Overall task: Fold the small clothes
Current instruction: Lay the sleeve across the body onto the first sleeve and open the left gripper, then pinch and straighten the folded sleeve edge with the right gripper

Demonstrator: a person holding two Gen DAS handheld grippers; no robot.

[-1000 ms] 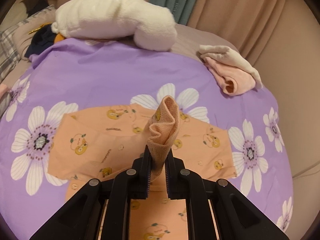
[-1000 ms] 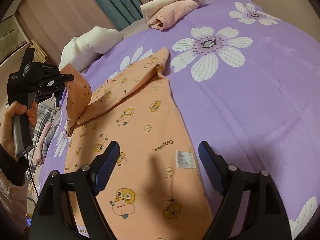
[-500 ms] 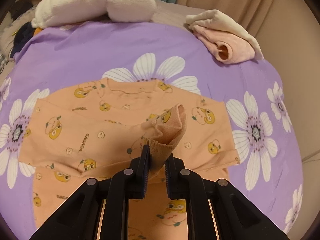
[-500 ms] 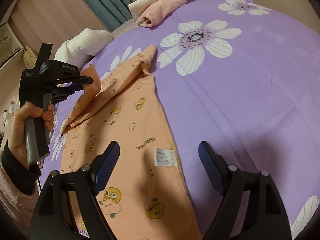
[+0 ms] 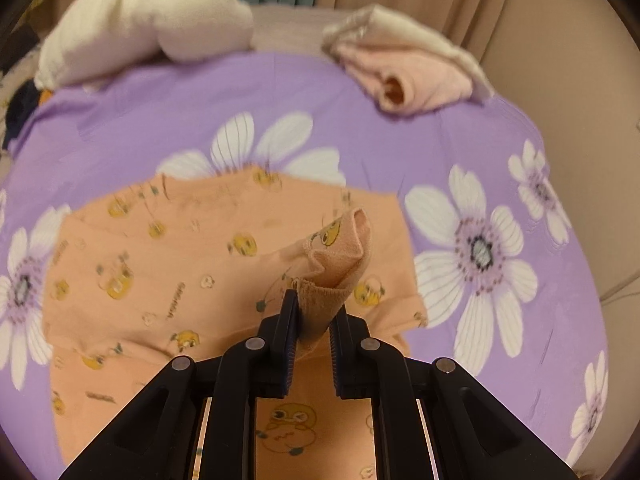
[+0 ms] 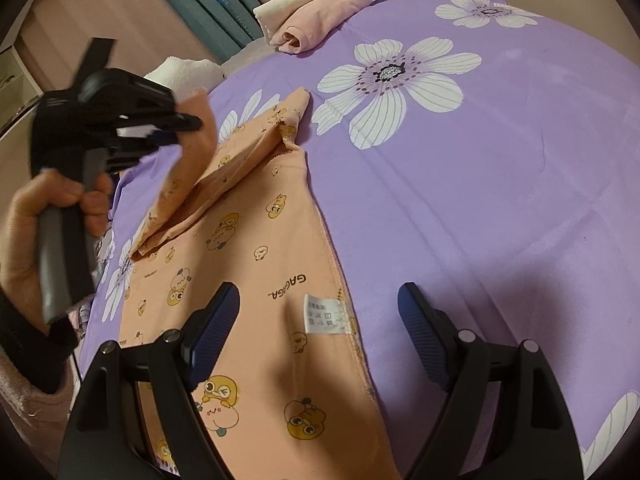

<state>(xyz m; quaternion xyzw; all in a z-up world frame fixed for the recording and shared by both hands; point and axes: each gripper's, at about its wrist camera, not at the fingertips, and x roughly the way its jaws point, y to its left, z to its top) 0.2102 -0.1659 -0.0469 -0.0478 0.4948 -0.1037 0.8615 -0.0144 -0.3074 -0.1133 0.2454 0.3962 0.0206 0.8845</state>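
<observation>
An orange child's shirt [image 5: 168, 264] with yellow cartoon prints lies flat on the purple flowered bedspread [image 5: 360, 128]. My left gripper [image 5: 314, 312] is shut on the sleeve cuff [image 5: 336, 256] and holds it raised above the shirt's upper body. In the right wrist view the left gripper [image 6: 188, 126] shows at the left, hand-held, with the sleeve [image 6: 188, 176] draped from it. My right gripper [image 6: 320, 320] is open and empty, hovering over the shirt's hem near the white care label [image 6: 323, 314].
A folded pink and cream garment [image 5: 416, 68] lies at the bedspread's far right; it also shows in the right wrist view [image 6: 320, 12]. A white plush blanket roll [image 5: 144, 40] lies at the back left. Curtains hang behind the bed.
My left gripper has carried the sleeve cuff across over the shirt toward its right side. The right gripper has stayed open over the hem.
</observation>
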